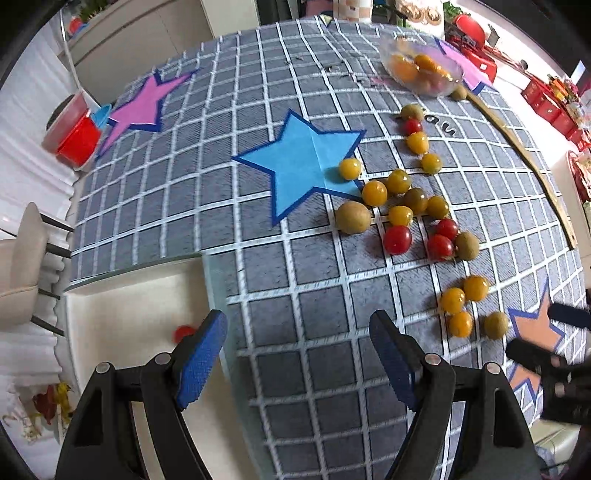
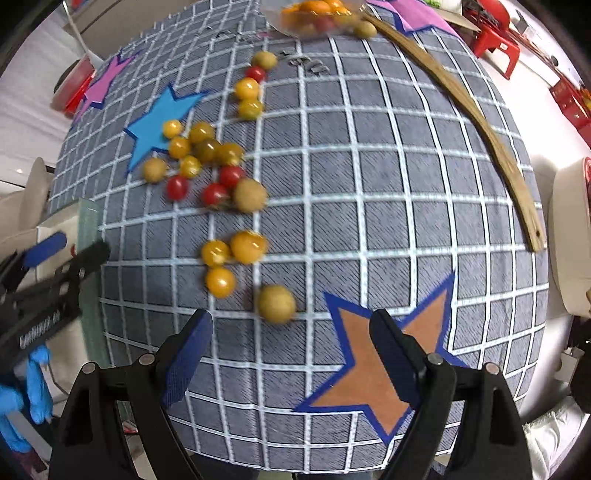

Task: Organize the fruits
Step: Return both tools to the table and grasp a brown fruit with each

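1. Looking down on a grey checked cloth [image 1: 295,325]; fruits [image 1: 397,212] scattered loose at centre right of the left-wrist view, centre left of the right-wrist view [image 2: 207,162].
2. Left gripper [image 1: 297,358] spread wide, nothing between the blue pads; same for right gripper [image 2: 291,354], hanging over the near edge of the cloth.
3. Hard to make out: fruits nearest the lens in the right view smeared by motion blur, notably the pale round one [image 2: 276,303] just above the jaws.
4. Cut off: clear bowl [image 2: 314,16] clipped by the top edge of the right view, only orange and red contents showing. Whole in the left view [image 1: 421,68], upper right.
5. Orange star [image 2: 373,365] lower centre in the right view, partly covered by the right-hand finger; in the left view only a sliver [image 1: 535,325] at the right edge, behind the other gripper.
6. Blue star [image 1: 299,162] whole in both views, one yellow fruit [image 1: 349,168] resting at its tip.
7. Left view only: red tub [image 1: 75,136] at upper left, a small red blurred object [image 1: 183,332] beside the left finger, identity unclear.
8. Right view only: full curve of a wooden strip [image 2: 476,118]; a blue glove [image 2: 22,406] at lower left.
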`<state>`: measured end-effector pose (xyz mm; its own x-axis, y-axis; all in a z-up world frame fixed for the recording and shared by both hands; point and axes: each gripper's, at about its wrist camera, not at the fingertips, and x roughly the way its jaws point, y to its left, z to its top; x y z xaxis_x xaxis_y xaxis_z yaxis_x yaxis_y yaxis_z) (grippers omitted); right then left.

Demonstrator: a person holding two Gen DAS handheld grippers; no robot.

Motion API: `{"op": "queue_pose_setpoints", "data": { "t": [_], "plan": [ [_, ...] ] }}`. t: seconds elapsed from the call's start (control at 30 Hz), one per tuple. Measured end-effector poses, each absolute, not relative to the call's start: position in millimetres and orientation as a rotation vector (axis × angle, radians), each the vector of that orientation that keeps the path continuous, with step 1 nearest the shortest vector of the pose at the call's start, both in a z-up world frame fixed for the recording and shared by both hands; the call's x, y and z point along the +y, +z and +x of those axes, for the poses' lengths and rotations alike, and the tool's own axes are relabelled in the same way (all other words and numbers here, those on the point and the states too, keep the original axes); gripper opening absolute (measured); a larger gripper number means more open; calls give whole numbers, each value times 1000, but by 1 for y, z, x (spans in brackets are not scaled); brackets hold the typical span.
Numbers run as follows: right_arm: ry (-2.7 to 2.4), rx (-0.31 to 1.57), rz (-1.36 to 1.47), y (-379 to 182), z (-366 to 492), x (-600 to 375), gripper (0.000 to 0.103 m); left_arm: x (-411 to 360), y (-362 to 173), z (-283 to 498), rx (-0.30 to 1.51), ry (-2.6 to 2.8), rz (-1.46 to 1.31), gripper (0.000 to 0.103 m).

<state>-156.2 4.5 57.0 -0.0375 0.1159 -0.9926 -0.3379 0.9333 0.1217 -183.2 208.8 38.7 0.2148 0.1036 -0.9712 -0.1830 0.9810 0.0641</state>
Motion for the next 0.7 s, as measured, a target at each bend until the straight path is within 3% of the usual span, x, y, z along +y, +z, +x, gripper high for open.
{"op": "queue_pose_setpoints", "data": {
  "t": [0.7],
  "plan": [
    [395, 1550, -245, 28, -166, 9, 85, 195, -2, -126, 1350, 171, -73, 80]
  ]
}}
